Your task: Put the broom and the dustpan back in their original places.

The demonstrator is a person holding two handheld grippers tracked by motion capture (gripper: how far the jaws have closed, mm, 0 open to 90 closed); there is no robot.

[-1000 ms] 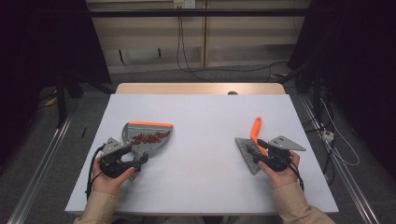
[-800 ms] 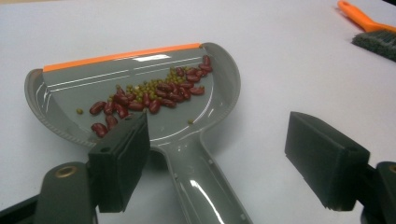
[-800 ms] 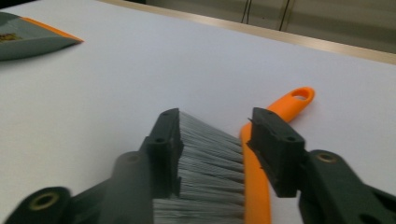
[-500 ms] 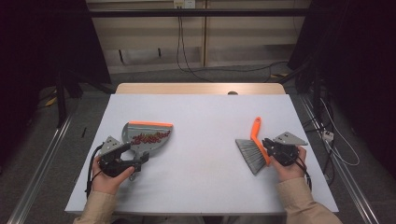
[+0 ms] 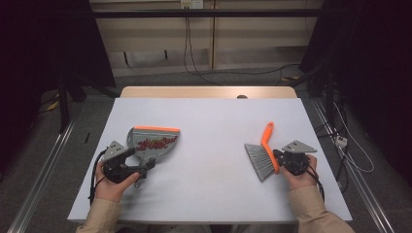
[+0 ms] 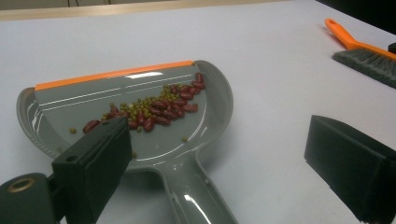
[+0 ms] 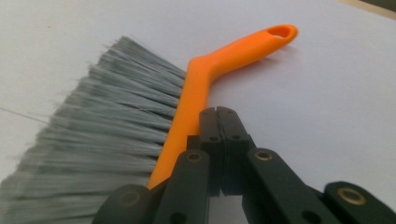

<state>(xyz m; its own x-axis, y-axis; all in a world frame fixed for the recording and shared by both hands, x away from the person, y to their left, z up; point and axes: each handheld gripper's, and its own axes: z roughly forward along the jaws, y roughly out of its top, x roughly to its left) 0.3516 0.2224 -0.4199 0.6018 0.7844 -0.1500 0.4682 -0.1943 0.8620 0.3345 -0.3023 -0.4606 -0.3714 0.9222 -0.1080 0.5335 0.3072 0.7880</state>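
A person sits at a pale grey-white table (image 5: 209, 141) with a black two-jaw gripper in each hand.

The left gripper (image 5: 145, 165) sits near the table's left front corner. Its jaws have just been opening and now stand spread wide, one on each side of the handle of a grey plastic dustpan with an orange front lip (image 5: 154, 141), without touching it. The dustpan lies flat on the table, its lip turned away from the person. In the left gripper view the dustpan (image 6: 140, 116) holds a loose heap of dark red beans and small green peas (image 6: 156, 108), gathered toward the middle and right of the pan.

The right gripper (image 5: 278, 160) is on the right side of the table, its jaws pressed together with nothing between them. Its tips lie just beside the orange back of a hand brush with grey bristles and an orange plastic handle (image 5: 265, 150). The brush (image 7: 196, 93) lies flat on the table, bristles fanned toward the dustpan, well apart from it.
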